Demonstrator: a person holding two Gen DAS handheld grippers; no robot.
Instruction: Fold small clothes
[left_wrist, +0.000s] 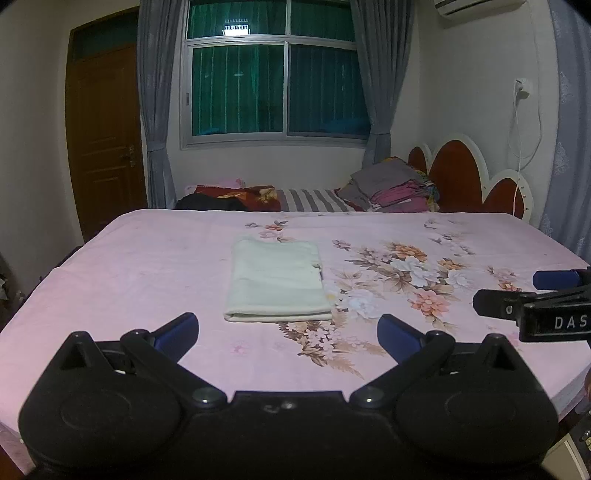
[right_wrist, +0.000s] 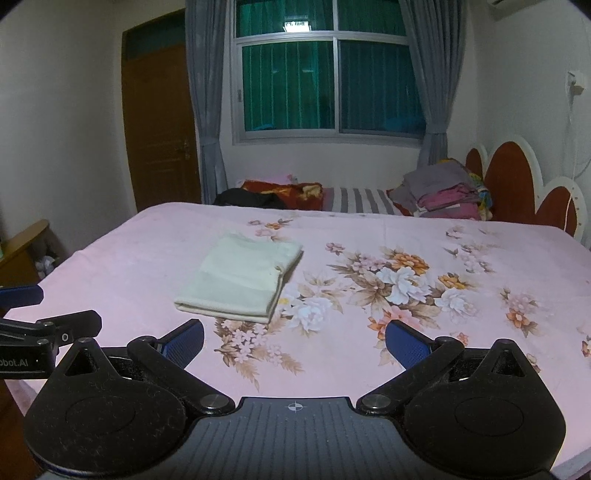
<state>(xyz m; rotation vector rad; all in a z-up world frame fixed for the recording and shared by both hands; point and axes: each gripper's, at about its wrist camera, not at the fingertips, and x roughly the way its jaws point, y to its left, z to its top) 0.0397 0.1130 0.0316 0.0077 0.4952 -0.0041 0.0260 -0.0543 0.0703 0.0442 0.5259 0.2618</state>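
Folded cloth (left_wrist: 277, 280) flat ahead of both tongs, untouched.

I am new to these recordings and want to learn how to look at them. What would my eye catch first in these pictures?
First, the folded cream cloth lying flat on the pink flowered bedsheet, just ahead of the open left gripper. The open right gripper is also empty, with the printed bouquet to the right of the cloth. Behind, a stack of folded clothes sits by the red headboard.

A folded cream cloth rectangle (right_wrist: 240, 278) is lying on the pink floral-printed bed (right_wrist: 369, 369), ahead of the gaping blue-padded right tongs (right_wrist: 294, 341), untouched.
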